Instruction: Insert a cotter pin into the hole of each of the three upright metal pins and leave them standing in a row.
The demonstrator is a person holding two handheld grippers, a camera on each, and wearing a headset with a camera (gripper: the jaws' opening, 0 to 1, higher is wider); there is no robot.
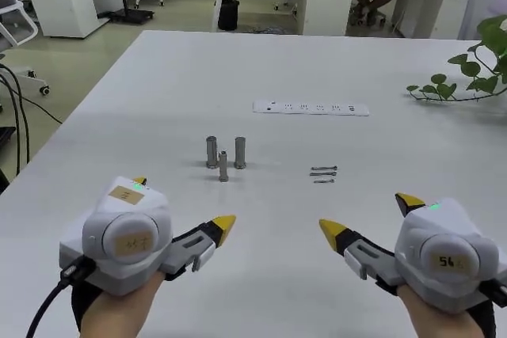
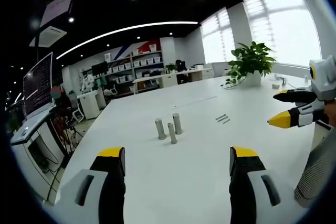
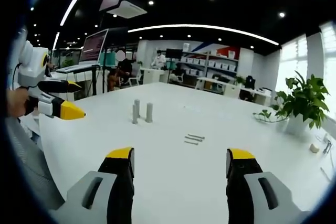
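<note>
Holding the left gripper [image 1: 182,203] and right gripper [image 1: 370,215] low over the near table [image 1: 158,100], jaws spread and empty, we judge this a ready stance. The three pins [image 1: 224,157] stand mid-table in a tight triangle, the cotter pins [image 1: 323,175] lying apart to their right. Bare table surrounds both, the power strip [image 1: 310,108] well behind, so either gripper can approach freely.

Three grey metal pins [image 1: 223,165] stand upright in a tight triangle near the middle of the white table [image 1: 158,93]. Three small cotter pins [image 1: 323,174] lie flat, parallel, apart toward its right edge.
</note>
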